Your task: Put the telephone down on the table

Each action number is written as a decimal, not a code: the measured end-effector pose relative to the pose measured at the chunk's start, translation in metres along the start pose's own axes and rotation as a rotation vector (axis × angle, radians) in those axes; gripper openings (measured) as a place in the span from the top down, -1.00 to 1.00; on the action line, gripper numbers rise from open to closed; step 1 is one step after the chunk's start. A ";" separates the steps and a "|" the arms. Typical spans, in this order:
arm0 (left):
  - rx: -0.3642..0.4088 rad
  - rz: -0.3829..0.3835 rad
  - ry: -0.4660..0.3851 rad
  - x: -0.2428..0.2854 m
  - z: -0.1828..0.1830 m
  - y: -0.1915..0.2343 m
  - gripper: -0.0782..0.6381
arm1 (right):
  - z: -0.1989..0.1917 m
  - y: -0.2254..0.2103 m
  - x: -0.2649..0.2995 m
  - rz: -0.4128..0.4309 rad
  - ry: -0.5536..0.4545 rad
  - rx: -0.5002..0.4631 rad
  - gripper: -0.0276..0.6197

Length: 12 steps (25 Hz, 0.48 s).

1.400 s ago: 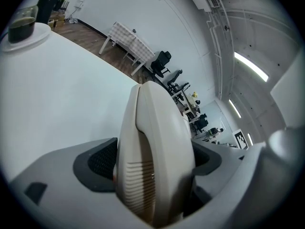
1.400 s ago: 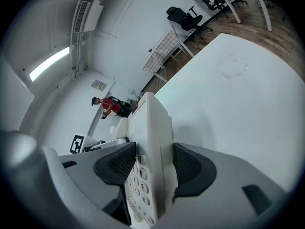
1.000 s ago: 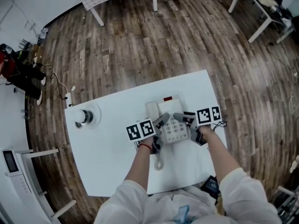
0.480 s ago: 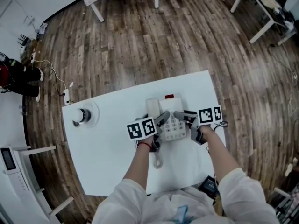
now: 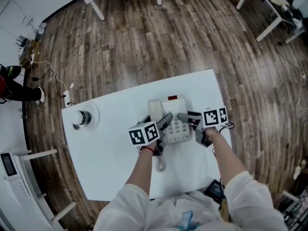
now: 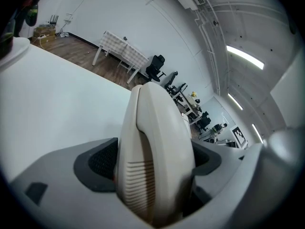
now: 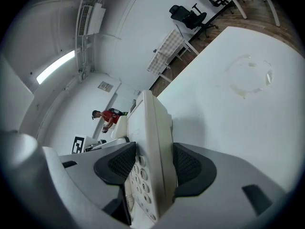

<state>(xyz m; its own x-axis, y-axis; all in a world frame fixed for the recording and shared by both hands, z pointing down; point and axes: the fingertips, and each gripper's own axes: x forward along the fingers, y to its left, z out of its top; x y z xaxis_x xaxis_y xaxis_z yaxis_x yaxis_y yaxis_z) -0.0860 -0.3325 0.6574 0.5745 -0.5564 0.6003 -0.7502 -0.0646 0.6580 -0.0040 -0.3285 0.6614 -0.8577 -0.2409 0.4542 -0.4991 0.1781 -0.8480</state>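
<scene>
A cream telephone (image 5: pixel 171 115) with a keypad and a red patch at its far end is over the middle of the white table (image 5: pixel 110 148). My left gripper (image 5: pixel 162 122) is shut on the handset (image 6: pixel 155 161) at the telephone's left side. My right gripper (image 5: pixel 185 118) is shut on the base (image 7: pixel 150 147), with the keypad edge between its dark pads. The coiled cord (image 5: pixel 160 164) trails toward me across the table. I cannot tell whether the telephone's underside touches the table.
A dark round object on a clear dish (image 5: pixel 82 118) stands at the table's left end. A black device (image 5: pixel 214 189) lies at the near right corner. Wooden floor surrounds the table, and other tables (image 5: pixel 263 4) stand further off.
</scene>
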 end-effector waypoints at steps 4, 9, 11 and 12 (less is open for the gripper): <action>-0.007 0.003 -0.006 -0.001 0.000 0.000 -0.39 | 0.000 0.001 0.000 -0.003 0.008 -0.003 0.15; -0.002 0.006 -0.012 -0.001 0.002 0.003 -0.38 | 0.001 0.001 0.003 -0.008 -0.004 -0.011 0.15; -0.002 0.003 -0.016 -0.001 0.002 0.003 -0.38 | 0.000 0.001 0.002 -0.009 -0.011 -0.018 0.15; -0.001 0.003 -0.017 -0.001 0.002 0.002 -0.38 | 0.001 0.001 0.001 -0.011 -0.014 -0.019 0.15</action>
<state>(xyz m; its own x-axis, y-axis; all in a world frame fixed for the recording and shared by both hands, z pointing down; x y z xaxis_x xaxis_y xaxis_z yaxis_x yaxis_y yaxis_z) -0.0890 -0.3335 0.6572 0.5663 -0.5709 0.5945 -0.7516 -0.0618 0.6567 -0.0052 -0.3291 0.6607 -0.8505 -0.2566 0.4592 -0.5107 0.1939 -0.8376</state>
